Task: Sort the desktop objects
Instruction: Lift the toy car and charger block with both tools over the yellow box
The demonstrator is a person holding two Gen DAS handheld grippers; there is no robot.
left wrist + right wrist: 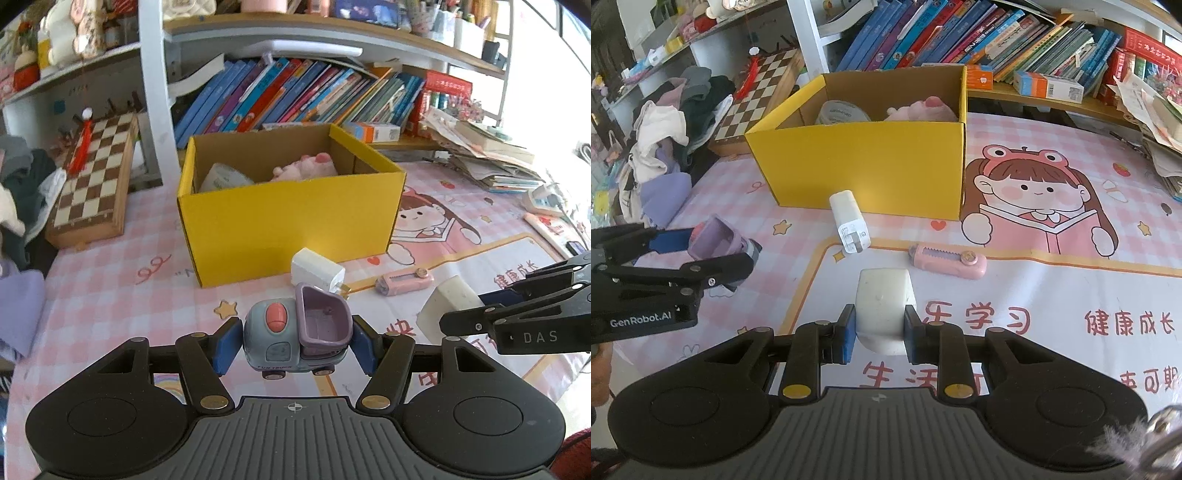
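The left gripper (295, 339) is clamping a small toy truck (295, 332) across its sides, blue pads pressing on the grey cab and the purple tipper; the wheels look to be just off the table (110, 295) or barely resting on it, and I cannot tell which. The truck is probably light, hard plastic, smooth and rounded, so it may be inclined to twist in the pads (the tipper may also be hinged). The flat flanks low on the body look the surest hold.

The right gripper (880, 325) is closing on a white block (884, 306) that looks like a large eraser, its pads touching both long sides near the close end. It should be light and slightly yielding, with good grip, and a hold nearer its middle would tip less.

The yellow box (864, 162) is standing open behind both, already holding a pink plush toy (923, 109) and a white roll (842, 112). A white charger (849, 221) is lying just in front of its near wall, and a pink utility knife (947, 260) is lying near it, both in the straight path, so either load would need lifting over them and over the cardboard rim. Inside, the front-left corner looks freest. The two grippers are working close side by side, so room between them is tight.
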